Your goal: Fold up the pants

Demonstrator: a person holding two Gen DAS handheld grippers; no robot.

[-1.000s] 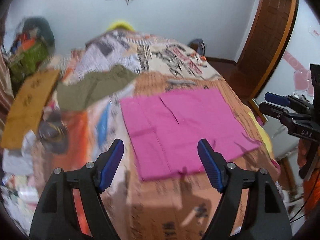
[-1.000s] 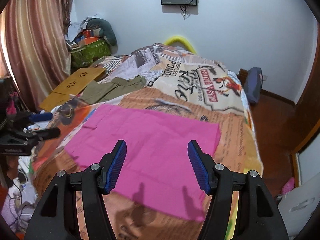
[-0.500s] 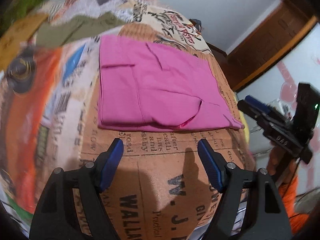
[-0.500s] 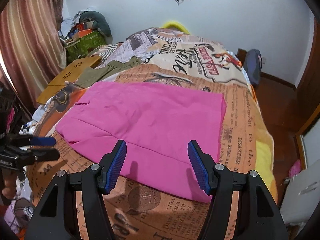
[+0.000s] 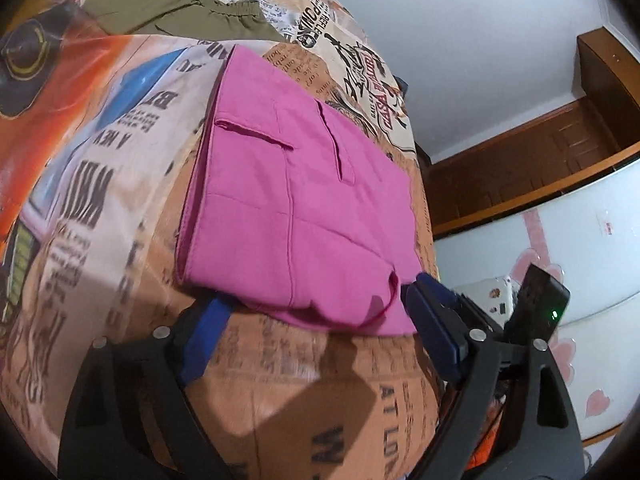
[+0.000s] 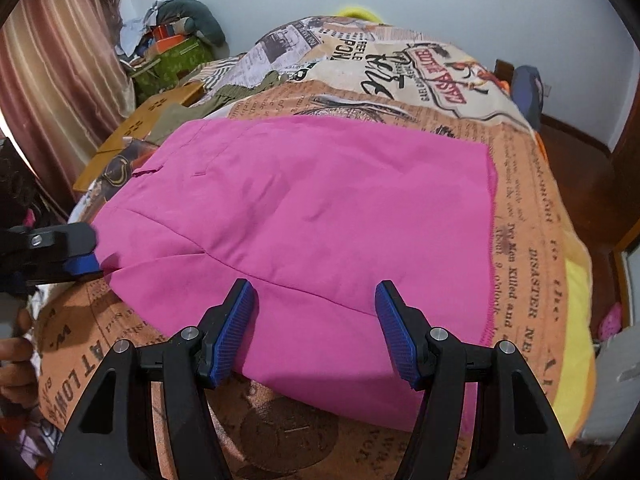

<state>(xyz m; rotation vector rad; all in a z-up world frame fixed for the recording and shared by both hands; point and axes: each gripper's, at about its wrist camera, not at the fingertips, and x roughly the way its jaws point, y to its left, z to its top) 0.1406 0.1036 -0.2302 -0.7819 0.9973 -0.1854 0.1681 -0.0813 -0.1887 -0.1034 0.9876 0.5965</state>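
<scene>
The pink pants [image 5: 292, 204] lie folded flat on the bed, also filling the right wrist view [image 6: 320, 216]. My left gripper [image 5: 320, 328] is open, low at the near edge of the pants, its left fingertip tucked under the pink corner. It shows at the left edge of the right wrist view [image 6: 80, 256]. My right gripper [image 6: 316, 324] is open just above the near edge of the pants. It shows behind my left gripper in the left wrist view [image 5: 532, 312].
The bed has a newspaper-print cover [image 6: 520, 208]. Olive green pants [image 5: 176, 12] lie at the far side. A wooden board [image 6: 132, 136], clutter and a curtain [image 6: 52, 92] stand left of the bed. A brown door [image 5: 540, 160] is on the right.
Both grippers have dropped and moved in to the near edge of the pink pants. My left gripper's finger now reaches under the corner.
</scene>
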